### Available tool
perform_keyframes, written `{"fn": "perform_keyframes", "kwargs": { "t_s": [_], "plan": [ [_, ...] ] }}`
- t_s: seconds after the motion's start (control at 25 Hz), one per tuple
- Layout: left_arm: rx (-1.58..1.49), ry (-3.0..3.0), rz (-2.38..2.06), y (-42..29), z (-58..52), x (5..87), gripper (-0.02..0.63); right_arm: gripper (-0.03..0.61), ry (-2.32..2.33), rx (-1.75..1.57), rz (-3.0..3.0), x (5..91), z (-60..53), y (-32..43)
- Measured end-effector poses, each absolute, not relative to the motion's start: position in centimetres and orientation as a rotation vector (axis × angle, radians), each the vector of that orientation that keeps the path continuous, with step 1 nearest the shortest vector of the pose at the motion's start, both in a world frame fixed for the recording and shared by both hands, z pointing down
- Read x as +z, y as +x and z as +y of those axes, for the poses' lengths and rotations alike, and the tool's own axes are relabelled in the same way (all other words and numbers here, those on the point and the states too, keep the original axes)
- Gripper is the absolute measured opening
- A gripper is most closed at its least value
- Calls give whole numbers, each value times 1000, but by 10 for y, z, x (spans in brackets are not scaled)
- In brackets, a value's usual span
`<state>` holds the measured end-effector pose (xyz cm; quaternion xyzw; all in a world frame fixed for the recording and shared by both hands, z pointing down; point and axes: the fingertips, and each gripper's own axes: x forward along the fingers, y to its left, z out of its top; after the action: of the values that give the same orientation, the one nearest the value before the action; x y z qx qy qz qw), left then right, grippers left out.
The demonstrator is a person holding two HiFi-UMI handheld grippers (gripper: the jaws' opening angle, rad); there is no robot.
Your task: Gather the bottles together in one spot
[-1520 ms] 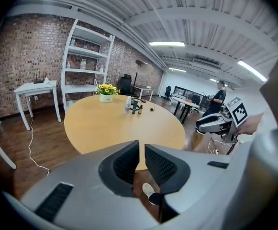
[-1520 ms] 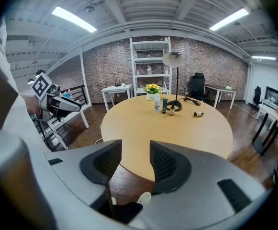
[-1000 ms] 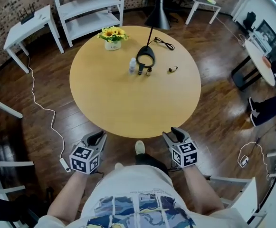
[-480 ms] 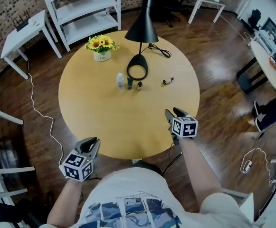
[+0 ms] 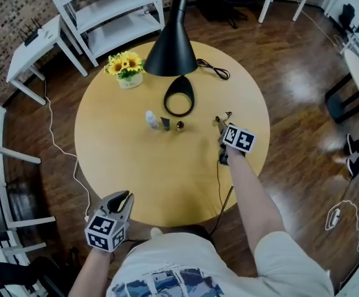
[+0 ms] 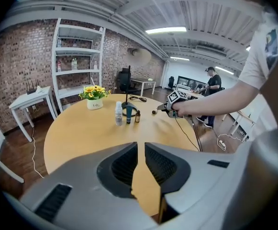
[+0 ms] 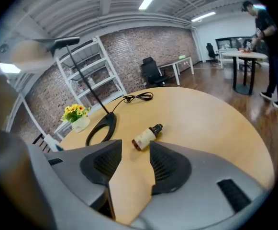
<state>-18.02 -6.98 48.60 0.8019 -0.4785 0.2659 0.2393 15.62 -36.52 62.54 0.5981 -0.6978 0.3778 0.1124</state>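
Our open right gripper (image 7: 135, 150) sits just short of the stray bottle (image 7: 146, 137) lying on the tabletop (image 5: 136, 166), apart from the three standing bottles (image 5: 165, 123); next we straddle and grip it, left gripper (image 6: 141, 150) shut and empty.

Tan table (image 5: 136, 178), black lamp (image 5: 170, 48) at 12 o'clock, yellow flowers (image 5: 125, 64) in white pot (image 5: 130, 81) at 11, white bottle (image 5: 151, 119), dark teal bottle (image 5: 165, 123), amber bottle (image 5: 180, 125) mid-table, brown cream-labelled black-capped bottle (image 7: 146, 136) at 2, dark brown floor (image 5: 290, 104).
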Motion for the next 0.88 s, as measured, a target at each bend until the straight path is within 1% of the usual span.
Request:
{"fn": "perform_keyframes", "kwargs": {
  "t_s": [0.12, 0.24, 0.4, 0.44, 0.48, 0.52, 0.56, 0.88],
  "plan": [
    [771, 2153, -1314, -178, -68, 496, 37, 210, 1879, 1191, -1979, 638, -391, 164],
    [794, 2112, -1320, -180, -66, 501, 37, 273, 1913, 1212, -1896, 653, -406, 162],
    [823, 2092, -1308, -178, -66, 506, 37, 295, 1886, 1133, -1831, 670, -418, 158],
    [827, 2090, -1307, -177, -67, 506, 37, 292, 1885, 1103, -1820, 671, -418, 159],
    [827, 2091, -1307, -176, -69, 506, 37, 270, 1886, 1072, -1803, 672, -418, 162],
    [825, 2094, -1306, -175, -70, 505, 37, 208, 1881, 1041, -1789, 673, -416, 166],
    [822, 2099, -1304, -174, -72, 504, 37, 161, 1866, 1008, -1791, 673, -414, 169],
    [836, 2156, -1274, -174, -81, 503, 37, 158, 1641, 894, -2005, 656, -389, 167]
  ]
}}
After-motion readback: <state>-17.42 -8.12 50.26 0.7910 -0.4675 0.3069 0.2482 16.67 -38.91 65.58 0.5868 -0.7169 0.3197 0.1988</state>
